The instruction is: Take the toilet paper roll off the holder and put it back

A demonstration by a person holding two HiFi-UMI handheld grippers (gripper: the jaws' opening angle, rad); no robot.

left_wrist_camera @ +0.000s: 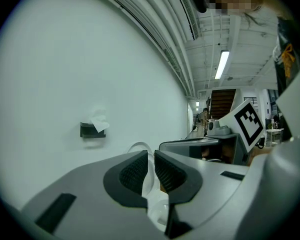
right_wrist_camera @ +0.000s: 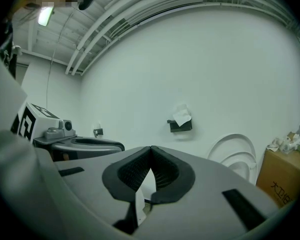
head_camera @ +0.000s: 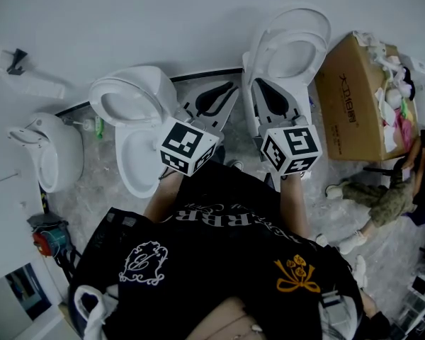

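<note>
My right claw (right_wrist_camera: pixel 151 148) is pressed together and empty; my left claw (left_wrist_camera: pixel 150 154) stands a slit apart, also empty. The toilet paper roll (right_wrist_camera: pixel 182 116) sits in its holder (right_wrist_camera: pixel 180 126) on the wall (right_wrist_camera: pixel 230 74), well ahead of me. It lies at one o'clock from the right claw and ten o'clock from the left, so I judge the right better lined up.

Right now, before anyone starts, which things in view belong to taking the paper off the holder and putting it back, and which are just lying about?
For the job:
holder on the wall
paper in it
left gripper, jaws slightly apart, empty
right gripper, jaws shut, empty

Lying about:
left toilet
right toilet
box
</note>
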